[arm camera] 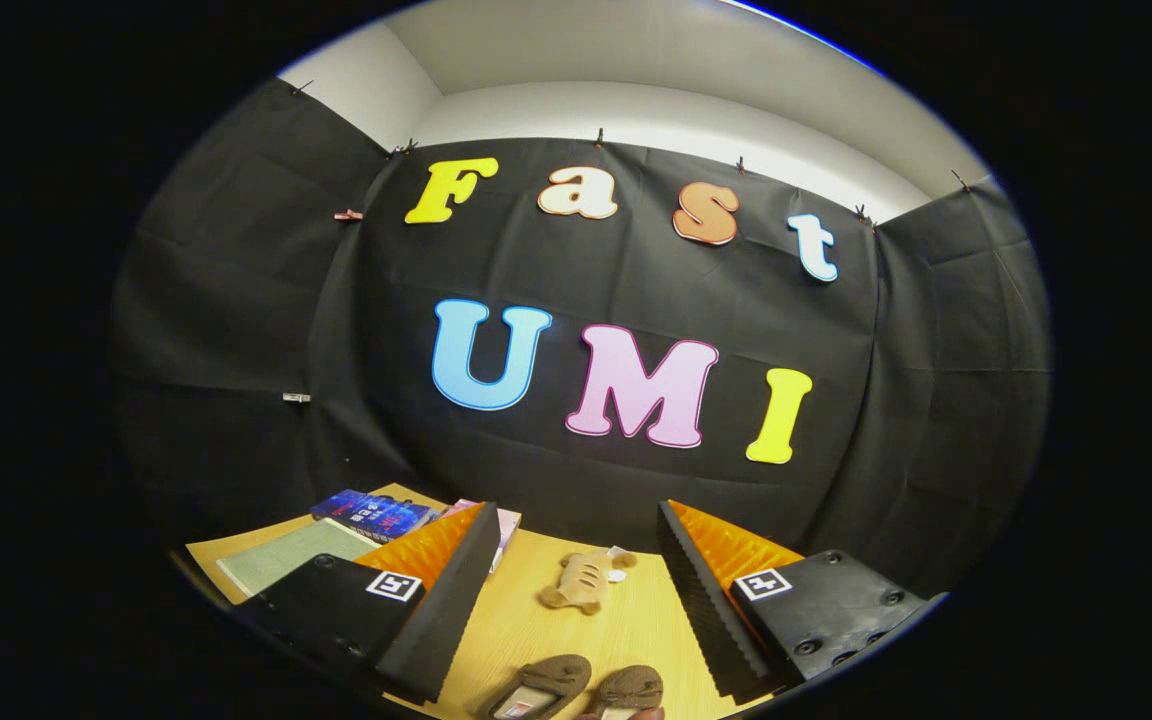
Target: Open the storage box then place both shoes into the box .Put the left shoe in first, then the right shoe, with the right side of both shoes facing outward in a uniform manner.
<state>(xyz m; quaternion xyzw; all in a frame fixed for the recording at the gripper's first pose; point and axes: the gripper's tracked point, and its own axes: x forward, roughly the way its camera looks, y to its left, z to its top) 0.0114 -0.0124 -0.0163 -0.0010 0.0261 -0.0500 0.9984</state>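
Two brown shoes lie side by side on the wooden table, low between my fingers: the left-hand shoe (541,685) and the right-hand shoe (628,690), toes pointing away from me. My gripper (576,540) is held above them, open, with a wide gap and nothing between its fingers. Only the front parts of the shoes show. I see no storage box.
A small tan plush toy (581,582) lies on the table (626,625) beyond the shoes, between the fingers. At the far left sit a grey-green book (286,555), a blue book (374,512) and a pink item (506,525). The black booth wall stands close behind.
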